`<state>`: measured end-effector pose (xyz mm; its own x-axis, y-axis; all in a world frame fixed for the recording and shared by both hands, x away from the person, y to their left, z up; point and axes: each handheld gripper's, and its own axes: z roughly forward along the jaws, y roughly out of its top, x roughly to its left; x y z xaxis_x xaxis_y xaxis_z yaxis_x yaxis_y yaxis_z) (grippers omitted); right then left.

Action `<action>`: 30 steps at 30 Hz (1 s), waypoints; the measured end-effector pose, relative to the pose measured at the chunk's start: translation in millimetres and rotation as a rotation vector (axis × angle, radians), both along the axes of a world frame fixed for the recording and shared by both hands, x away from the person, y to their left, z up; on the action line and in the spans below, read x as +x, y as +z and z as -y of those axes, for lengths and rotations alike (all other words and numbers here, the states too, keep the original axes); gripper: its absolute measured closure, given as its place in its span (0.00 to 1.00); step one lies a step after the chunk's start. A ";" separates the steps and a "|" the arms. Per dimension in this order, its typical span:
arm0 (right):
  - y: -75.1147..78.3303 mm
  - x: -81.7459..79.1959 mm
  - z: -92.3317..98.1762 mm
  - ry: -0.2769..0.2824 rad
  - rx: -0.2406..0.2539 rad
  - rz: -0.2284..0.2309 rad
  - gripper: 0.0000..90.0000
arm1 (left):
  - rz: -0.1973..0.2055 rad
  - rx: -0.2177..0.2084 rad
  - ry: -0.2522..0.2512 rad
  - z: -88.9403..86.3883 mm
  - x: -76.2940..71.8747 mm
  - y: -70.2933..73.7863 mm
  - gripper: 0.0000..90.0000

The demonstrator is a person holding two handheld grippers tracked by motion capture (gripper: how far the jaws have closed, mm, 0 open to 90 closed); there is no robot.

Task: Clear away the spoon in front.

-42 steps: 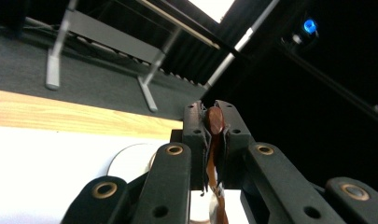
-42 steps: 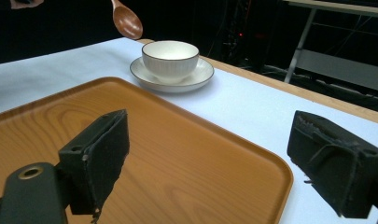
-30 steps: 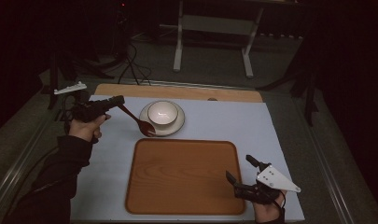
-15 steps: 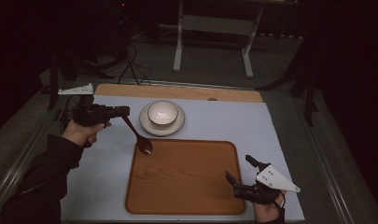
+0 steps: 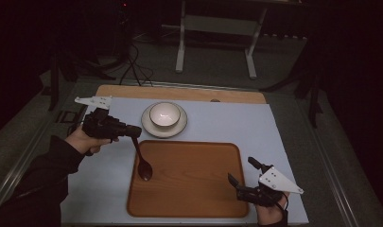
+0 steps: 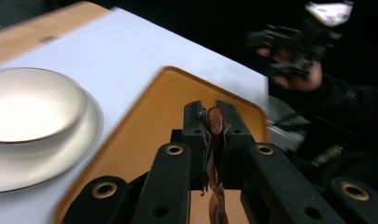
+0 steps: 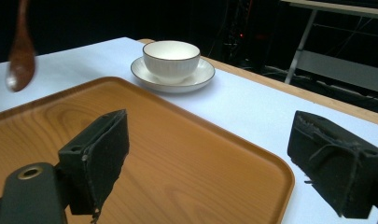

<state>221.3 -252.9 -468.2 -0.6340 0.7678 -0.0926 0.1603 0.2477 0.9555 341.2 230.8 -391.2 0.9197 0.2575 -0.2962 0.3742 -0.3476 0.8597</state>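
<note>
My left gripper [image 5: 132, 133] is shut on the handle of a dark wooden spoon [image 5: 143, 163], which hangs down with its bowl over the left edge of the wooden tray [image 5: 198, 179]. In the left gripper view the spoon handle [image 6: 215, 122] is pinched between the two jaws. A white bowl [image 5: 164, 115] sits on a white saucer [image 5: 150, 126] just beyond the tray. My right gripper [image 5: 242, 172] rests open at the tray's near right corner, its fingers [image 7: 101, 154] wide apart with nothing between them. In the right gripper view the spoon [image 7: 21, 53] hangs at the upper left.
A pale blue mat [image 5: 283, 142] covers the wooden table [image 5: 189, 93]. Beyond the table's far edge stand a white metal frame [image 5: 216, 28] and cables on a dark floor. The tray's surface is bare wood.
My left gripper has carried the spoon from beside the saucer toward me and over the tray's left edge, the spoon now hanging steeper. The right gripper has stayed put.
</note>
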 end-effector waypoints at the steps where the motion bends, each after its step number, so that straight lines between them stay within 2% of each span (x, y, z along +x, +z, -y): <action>1: -0.1 0.0 0.0 -0.001 0.001 0.000 0.14 | 0.016 -0.008 -0.016 1.3 -1.7 -1.0 0.93; 2: -0.1 0.0 0.1 -0.001 0.001 -0.001 0.14 | 0.017 -0.018 -0.045 2.5 -2.7 -2.1 0.93; 3: -0.2 0.1 0.0 0.000 0.000 -0.001 0.14 | 0.036 -0.018 -0.064 4.3 -4.4 -3.2 0.93; 5: -0.4 0.2 -0.3 0.001 0.000 -0.004 0.14 | 0.037 -0.027 -0.103 7.9 -6.0 -5.8 0.93; 9: -0.8 0.5 -0.8 0.001 -0.002 -0.007 0.14 | 0.049 -0.025 -0.136 13.8 -7.4 -9.8 0.93; 12: -0.6 0.3 -0.7 0.002 -0.002 -0.005 0.14 | 0.026 -0.035 -0.160 18.0 -6.2 -14.9 0.93; 14: -0.8 0.6 -0.4 0.002 -0.001 -0.008 0.14 | 0.017 -0.026 -0.170 21.2 -6.2 -19.2 0.93; 18: -1.0 0.8 -0.6 0.004 -0.002 -0.010 0.14 | 0.001 0.004 -0.223 30.4 -6.8 -29.4 0.93; 23: -1.3 1.1 -0.9 0.005 -0.005 -0.011 0.14 | 0.025 0.046 -0.250 41.6 -9.0 -40.3 0.93; 26: -1.3 1.0 -0.8 0.007 -0.005 -0.012 0.14 | 0.056 0.053 -0.249 43.2 -10.7 -43.4 0.93; 27: -1.4 1.1 -0.7 0.007 -0.005 -0.012 0.14 | 0.078 0.056 -0.249 43.3 -11.6 -44.2 0.93; 29: -1.5 1.4 -0.7 0.007 -0.003 -0.015 0.14 | 0.056 0.049 -0.257 43.9 -12.1 -46.0 0.93; 30: -1.5 1.4 -0.7 0.006 -0.003 -0.015 0.14 | 0.066 0.053 -0.256 44.3 -13.0 -46.8 0.93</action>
